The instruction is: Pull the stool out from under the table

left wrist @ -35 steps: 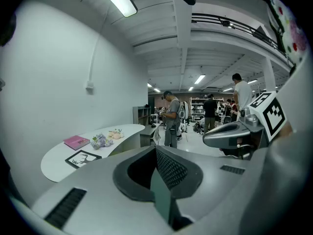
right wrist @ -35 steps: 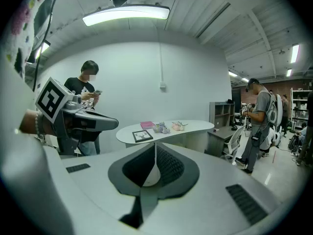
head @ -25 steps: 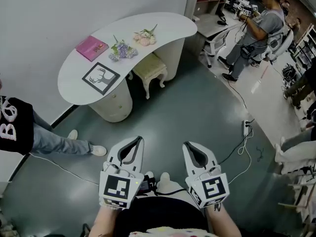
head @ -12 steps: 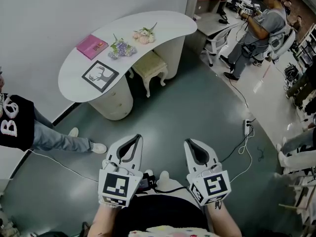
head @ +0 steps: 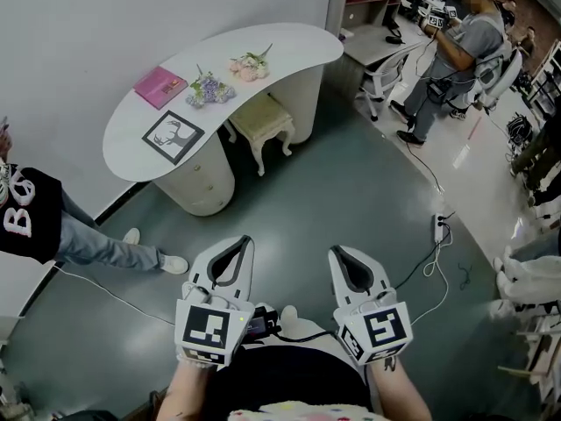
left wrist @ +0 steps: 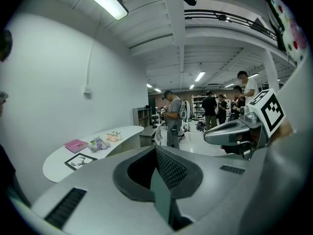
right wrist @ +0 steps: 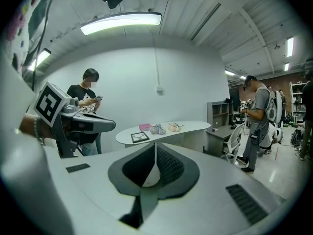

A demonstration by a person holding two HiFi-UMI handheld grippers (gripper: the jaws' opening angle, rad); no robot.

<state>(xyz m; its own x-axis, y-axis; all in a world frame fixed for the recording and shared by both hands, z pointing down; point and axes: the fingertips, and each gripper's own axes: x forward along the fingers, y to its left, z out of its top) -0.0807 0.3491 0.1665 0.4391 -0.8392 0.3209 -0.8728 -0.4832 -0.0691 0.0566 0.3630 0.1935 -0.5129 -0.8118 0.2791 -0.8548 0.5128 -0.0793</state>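
A cream stool point(head: 265, 118) with carved white legs stands tucked under the curved white table point(head: 131, 147), against the wall in the head view. My left gripper point(head: 243, 240) and right gripper point(head: 337, 252) hover side by side over the grey floor, well short of the stool, both shut and empty. From the left gripper view the table point(left wrist: 124, 133) lies far off beyond the closed jaws; the stool is hidden there. The right gripper view shows the table point(right wrist: 190, 126) in the distance past its shut jaws.
On the table lie a pink book point(head: 159, 85), a framed deer picture point(head: 172, 136) and two flower bunches point(head: 209, 88). A person's legs point(head: 96, 248) stretch across the floor at left. A power strip point(head: 437, 227) with cables lies at right. Another person point(head: 456, 51) stands by office chairs.
Both grippers have drifted slightly forward with the person; the table and stool sit a little nearer the view's top left. The jaws have stayed shut.
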